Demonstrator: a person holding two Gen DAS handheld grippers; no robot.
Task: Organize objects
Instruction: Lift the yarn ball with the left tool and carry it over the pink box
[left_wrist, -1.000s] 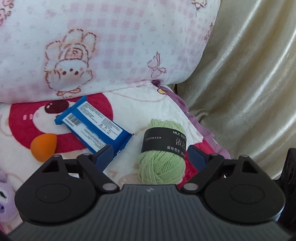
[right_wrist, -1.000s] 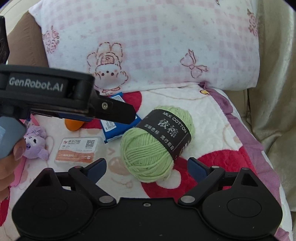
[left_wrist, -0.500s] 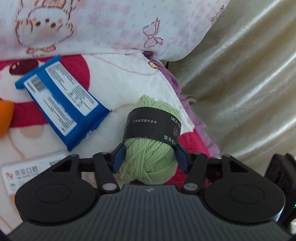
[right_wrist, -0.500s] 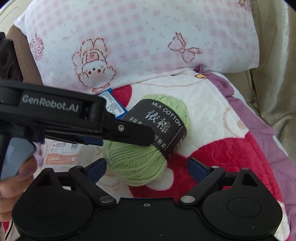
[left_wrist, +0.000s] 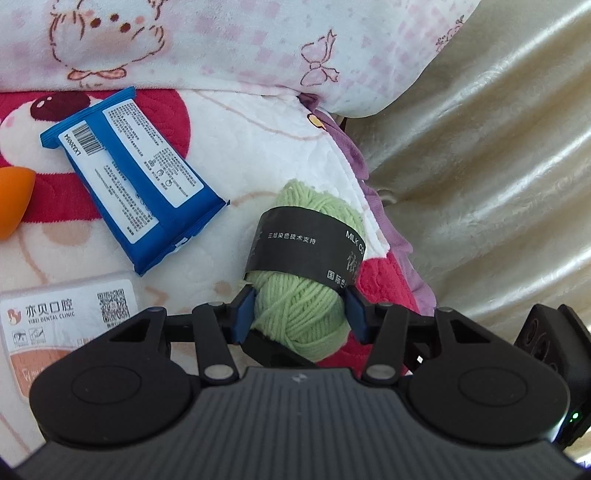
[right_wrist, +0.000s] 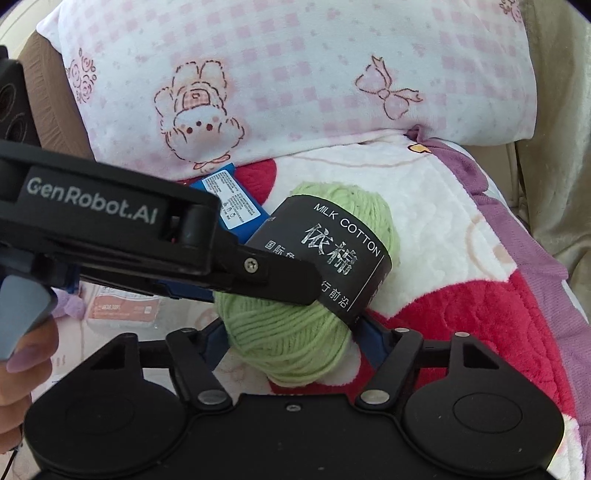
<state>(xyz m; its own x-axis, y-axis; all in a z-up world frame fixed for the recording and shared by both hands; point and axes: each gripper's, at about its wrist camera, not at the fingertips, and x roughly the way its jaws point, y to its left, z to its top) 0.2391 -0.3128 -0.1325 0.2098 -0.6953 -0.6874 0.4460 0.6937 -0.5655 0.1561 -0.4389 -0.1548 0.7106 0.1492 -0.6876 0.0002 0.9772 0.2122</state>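
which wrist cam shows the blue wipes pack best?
Left wrist: the blue wipes pack lies fully exposed on the blanket, barcode and label visible. In the right wrist view only a sliver shows; the left gripper covers the rest.

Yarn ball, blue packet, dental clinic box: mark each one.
yarn ball (left_wrist: 299, 314), left wrist view, green strands below the black band.
blue packet (left_wrist: 136, 177), left wrist view, white printed label.
dental clinic box (left_wrist: 66, 314), left wrist view, white lid.

Pink checked pillow (left_wrist: 207, 48) lay against my bed's head end; cartoon blanket (left_wrist: 258, 147) covered the bed; cream curtain (left_wrist: 480, 177) hung beside.
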